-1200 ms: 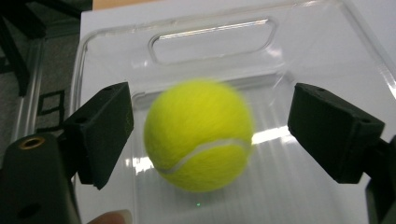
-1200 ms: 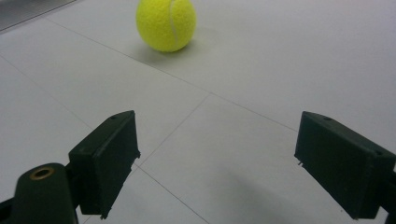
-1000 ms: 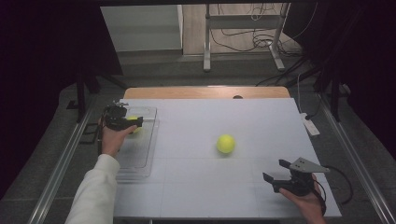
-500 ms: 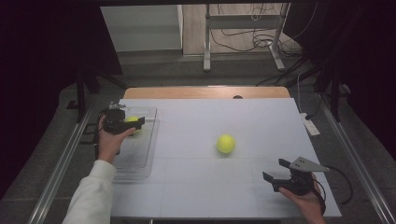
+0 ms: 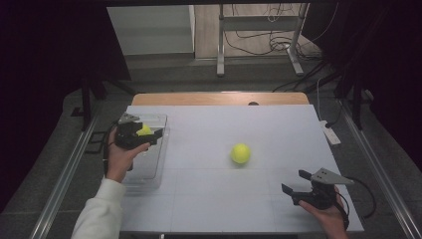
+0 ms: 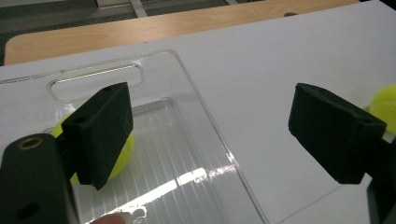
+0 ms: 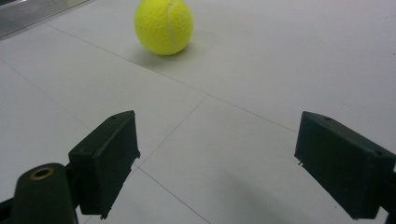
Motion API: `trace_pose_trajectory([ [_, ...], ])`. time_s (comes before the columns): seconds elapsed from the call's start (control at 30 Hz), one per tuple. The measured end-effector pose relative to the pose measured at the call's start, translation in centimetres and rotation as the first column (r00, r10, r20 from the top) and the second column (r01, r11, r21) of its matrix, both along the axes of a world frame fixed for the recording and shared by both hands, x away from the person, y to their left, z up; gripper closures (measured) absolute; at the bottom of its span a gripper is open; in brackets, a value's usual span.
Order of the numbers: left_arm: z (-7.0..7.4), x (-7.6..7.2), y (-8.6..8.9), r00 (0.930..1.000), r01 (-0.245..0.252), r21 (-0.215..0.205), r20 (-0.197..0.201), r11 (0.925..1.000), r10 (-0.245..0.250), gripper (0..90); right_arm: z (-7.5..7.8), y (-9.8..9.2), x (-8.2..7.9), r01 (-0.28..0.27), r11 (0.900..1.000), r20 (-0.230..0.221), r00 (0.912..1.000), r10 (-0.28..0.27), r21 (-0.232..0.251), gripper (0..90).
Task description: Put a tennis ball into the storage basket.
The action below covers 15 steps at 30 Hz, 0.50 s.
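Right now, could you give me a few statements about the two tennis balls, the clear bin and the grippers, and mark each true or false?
1. One tennis ball lies inside the clear bin. True.
2. The left gripper is clamped on that ball. False: its jaws stand apart over the bin with nothing between the pads.
3. The second tennis ball rests on the white table, outside the bin. True.
4. The right gripper holds the second ball. False: it is open, near the table's front right corner, apart from the ball.
5. The bin sits at the table's right edge. False: it sits at the left edge.
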<state>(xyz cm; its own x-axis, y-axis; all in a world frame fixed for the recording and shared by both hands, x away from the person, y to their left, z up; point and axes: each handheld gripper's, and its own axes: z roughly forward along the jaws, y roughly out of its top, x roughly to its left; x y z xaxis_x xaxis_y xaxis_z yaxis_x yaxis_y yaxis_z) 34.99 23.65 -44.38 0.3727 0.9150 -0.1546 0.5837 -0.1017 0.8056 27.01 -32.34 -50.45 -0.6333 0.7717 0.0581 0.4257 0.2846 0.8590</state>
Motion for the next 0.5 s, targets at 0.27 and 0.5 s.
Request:
trace_pose_trajectory([
  [0.27,-0.1,-0.8,-0.5,0.9995,0.032,-0.026,0.004,0.9992,-0.032,14.4,0.0,0.1,0.1,-0.008,1.0,0.0,1.0,0.008,0.0,13.4],
  [0.5,-0.2,-1.4,-0.9,0.9984,0.056,-0.042,0.008,0.9976,-0.055,14.0,-0.1,0.2,0.2,-0.011,1.0,0.0,0.9999,0.011,-0.004,13.4],
])
